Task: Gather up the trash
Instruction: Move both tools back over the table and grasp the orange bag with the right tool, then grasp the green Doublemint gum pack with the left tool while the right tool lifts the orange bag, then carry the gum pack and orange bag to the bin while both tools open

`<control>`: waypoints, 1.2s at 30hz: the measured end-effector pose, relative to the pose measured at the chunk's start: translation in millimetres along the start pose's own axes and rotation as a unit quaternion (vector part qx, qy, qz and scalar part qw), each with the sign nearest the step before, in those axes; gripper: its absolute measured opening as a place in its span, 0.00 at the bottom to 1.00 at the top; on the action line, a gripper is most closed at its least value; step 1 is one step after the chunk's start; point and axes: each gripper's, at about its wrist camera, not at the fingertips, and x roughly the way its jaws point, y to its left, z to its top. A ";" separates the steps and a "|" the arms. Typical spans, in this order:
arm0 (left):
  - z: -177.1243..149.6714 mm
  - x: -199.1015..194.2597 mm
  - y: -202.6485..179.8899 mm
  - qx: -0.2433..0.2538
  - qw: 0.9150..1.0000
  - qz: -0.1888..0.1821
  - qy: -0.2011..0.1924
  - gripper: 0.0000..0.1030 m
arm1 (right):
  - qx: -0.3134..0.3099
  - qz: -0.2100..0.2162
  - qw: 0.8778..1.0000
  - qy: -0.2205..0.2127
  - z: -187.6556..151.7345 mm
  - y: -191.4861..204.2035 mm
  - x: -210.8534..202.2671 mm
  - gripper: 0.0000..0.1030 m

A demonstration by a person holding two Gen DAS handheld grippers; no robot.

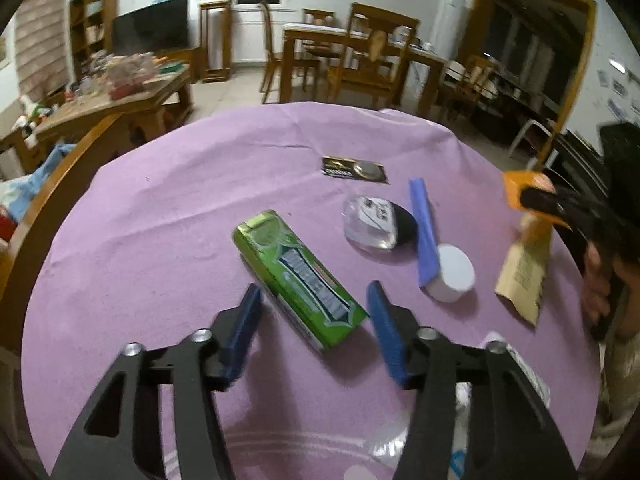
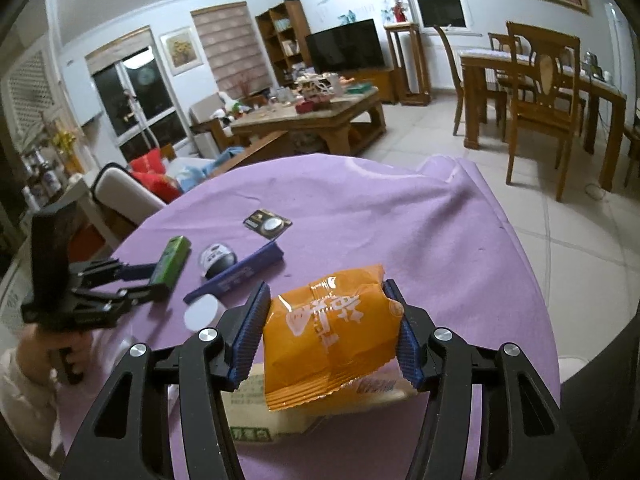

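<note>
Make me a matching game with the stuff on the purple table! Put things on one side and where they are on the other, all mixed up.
Things:
1. green box
2. orange packet
3. white cap
4. black coin-battery card

Places:
A. far side of the table, alone
B. between the left gripper's blue fingers
C. between the right gripper's pads
D. at the end of the blue strip

Pairs: 1-B, 2-C, 3-D, 4-A

— What carries it all?
— A round table under a purple cloth [image 1: 168, 208].
— And on the cloth?
— A green box [image 1: 298, 280], a black battery card [image 1: 354, 169] farther back, a clear blister pack [image 1: 376, 222], a blue strip [image 1: 423, 232] resting on a white cap [image 1: 454, 272], and a tan packet [image 1: 522, 280] at the right edge.
— Anything touching?
— The strip touches the cap; the box lies apart.
</note>
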 end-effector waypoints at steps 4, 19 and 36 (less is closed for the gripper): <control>9.5 7.2 1.3 -0.030 1.000 0.007 -0.004 0.61 | 0.000 0.006 1.000 0.005 -6.1 7.7 -0.1 0.55; 7.4 -30.0 5.4 -0.070 0.996 -0.021 -0.058 0.30 | 0.050 0.037 0.995 -0.076 0.7 -13.2 -58.4 0.55; 70.6 -42.0 -177.6 0.037 0.971 -0.204 -0.120 0.30 | 0.143 -0.112 0.940 -0.287 -53.4 -129.0 -255.7 0.55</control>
